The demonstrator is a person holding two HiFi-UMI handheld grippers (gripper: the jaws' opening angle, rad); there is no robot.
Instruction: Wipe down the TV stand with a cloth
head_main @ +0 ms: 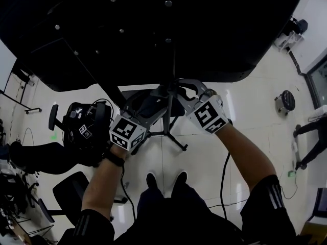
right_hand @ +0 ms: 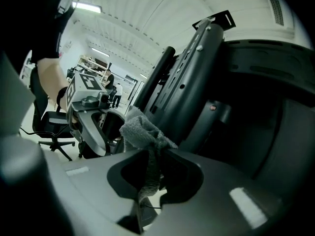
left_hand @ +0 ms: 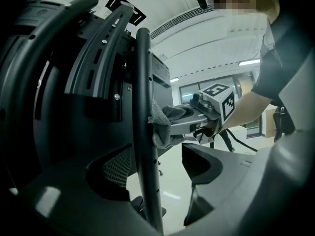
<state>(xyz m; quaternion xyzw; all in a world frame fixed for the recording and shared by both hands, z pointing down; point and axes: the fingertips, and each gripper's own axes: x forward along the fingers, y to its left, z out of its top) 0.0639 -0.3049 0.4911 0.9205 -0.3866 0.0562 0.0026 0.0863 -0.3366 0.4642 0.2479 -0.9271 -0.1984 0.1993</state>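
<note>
R gripper [right_hand: 150,159]: jaws pinched tight on grey cloth [right_hand: 142,132]. Cloth is bunched above the tips and pressed vs. stand pole [head_main: 168,111].
L gripper [left_hand: 162,167]: jaws apart, pole runs between them, close to the L-side jaw, nothing clamped.
Cloth pos: touching pole's R side, opp. L gripper.
In the way: slotted black bracket arms [left_hand: 96,63] w/ screws crowd the pole. TV back [head_main: 153,29] overhangs both grippers.
Around: base legs [head_main: 176,141] on pale floor [head_main: 204,152]. Office chair [head_main: 76,129] w/ dark gear at L. Cable [head_main: 223,180] hangs by R arm.
</note>
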